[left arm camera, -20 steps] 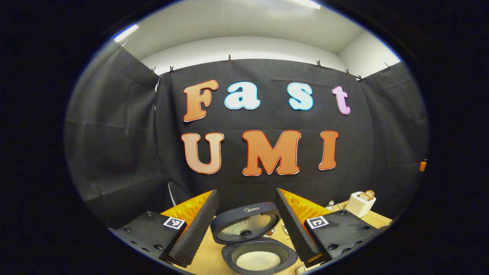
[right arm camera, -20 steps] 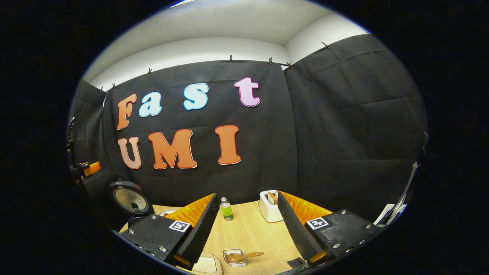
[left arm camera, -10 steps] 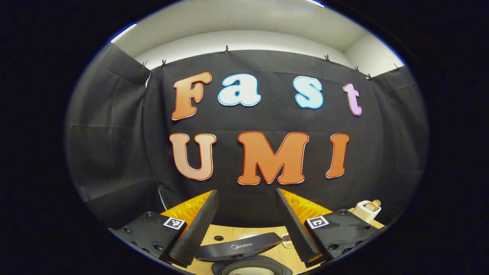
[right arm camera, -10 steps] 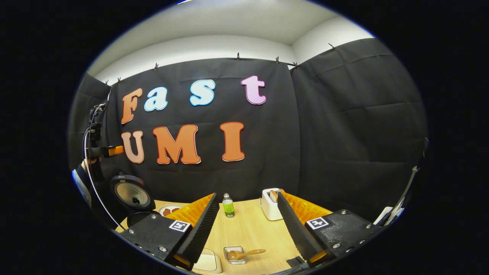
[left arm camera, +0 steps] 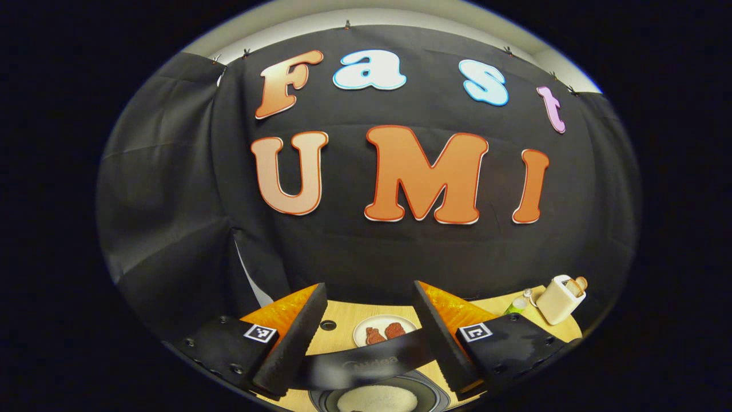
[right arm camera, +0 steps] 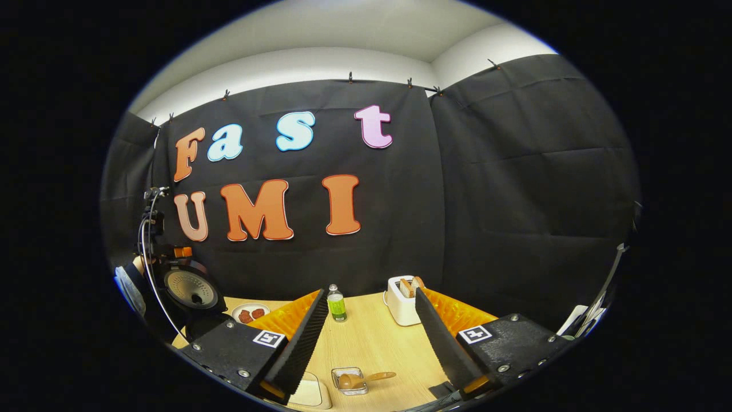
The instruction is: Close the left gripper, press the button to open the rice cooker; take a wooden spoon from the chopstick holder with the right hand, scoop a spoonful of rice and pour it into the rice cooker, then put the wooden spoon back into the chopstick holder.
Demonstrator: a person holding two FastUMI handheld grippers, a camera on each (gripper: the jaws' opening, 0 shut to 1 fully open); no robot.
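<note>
Left gripper view: rice cooker (left arm camera: 374, 395) open, white rice inside.

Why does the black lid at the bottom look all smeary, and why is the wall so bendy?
In the left gripper view the rice cooker lid is streaked by motion blur, while the plate behind it looks sharp. In the right gripper view the toaster and bottle are crisp. In both views the fisheye lens bows the wall.

A blurred brand mark on the rice cooker lid (left arm camera: 366, 361) cannot be read.
</note>
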